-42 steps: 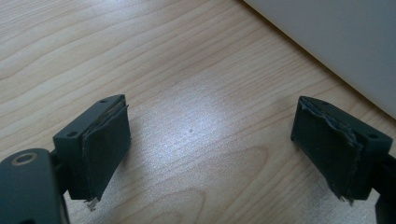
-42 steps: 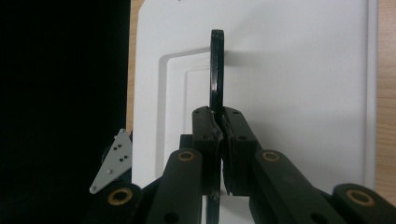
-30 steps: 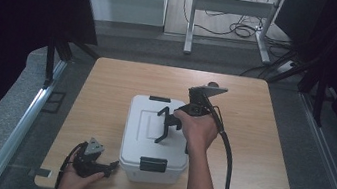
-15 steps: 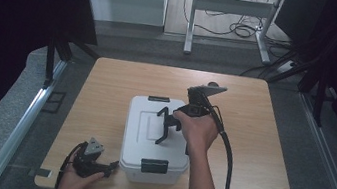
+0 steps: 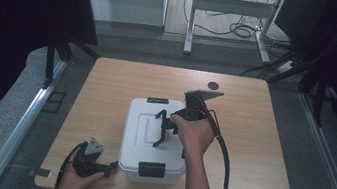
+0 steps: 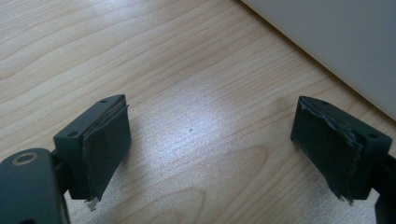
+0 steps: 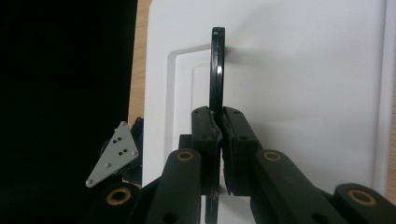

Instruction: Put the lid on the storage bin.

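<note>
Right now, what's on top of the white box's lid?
On the white box's lid the black carry handle stands raised, clamped by the right hand-held gripper. A black latch shows on the front. The closed lid hides the inside.

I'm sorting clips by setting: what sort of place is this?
Probably a lab or workshop recording booth: a wooden table with black curtains at both sides, cables on the floor behind, and a white box set out for handling.

A light wooden table carries a white lidded box near its front edge.
</note>
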{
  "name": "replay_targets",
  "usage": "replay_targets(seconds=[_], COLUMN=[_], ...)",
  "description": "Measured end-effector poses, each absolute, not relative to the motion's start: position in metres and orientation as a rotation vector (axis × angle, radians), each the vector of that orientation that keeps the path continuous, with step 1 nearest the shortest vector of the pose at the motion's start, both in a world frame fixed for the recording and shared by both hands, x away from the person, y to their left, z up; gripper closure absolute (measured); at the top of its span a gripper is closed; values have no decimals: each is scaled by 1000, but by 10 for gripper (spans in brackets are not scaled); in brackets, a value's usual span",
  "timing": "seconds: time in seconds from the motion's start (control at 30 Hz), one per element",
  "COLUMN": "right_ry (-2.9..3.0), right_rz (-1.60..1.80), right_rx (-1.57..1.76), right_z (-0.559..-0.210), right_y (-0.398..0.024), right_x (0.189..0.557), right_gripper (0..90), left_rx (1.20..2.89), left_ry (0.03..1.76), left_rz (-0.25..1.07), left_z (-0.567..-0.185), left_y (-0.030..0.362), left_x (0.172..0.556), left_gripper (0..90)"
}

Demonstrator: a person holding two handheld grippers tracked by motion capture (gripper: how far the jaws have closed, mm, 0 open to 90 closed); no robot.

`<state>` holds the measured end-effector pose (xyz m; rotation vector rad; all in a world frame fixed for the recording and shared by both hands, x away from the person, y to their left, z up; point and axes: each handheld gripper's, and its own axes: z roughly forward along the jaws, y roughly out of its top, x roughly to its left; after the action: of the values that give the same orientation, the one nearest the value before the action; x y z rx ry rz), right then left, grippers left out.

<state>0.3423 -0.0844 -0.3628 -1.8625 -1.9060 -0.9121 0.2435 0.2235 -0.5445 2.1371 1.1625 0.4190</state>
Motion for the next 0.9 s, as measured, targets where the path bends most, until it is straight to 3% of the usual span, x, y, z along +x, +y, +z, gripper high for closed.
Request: replay_targets(seconds=[0.43, 0.7, 0.9], right_ry=[-1875, -2032, -2060], right_rz=[-955, -1021, -1127], right_rx=[-1802, -1696, -1627], right_z=[-370, -365, -357], right_y=[-91, -98, -120], right_x=[346, 344, 339], right_gripper=[830, 655, 593], left_rx=[2136, 2136, 2136], left_ry=[1161, 1161, 1161], left_rz=[418, 418, 418], left_z=[-545, -545, -545], left_y=[224, 224, 224], left_x=[243, 243, 243], left_gripper=[120, 120, 120])
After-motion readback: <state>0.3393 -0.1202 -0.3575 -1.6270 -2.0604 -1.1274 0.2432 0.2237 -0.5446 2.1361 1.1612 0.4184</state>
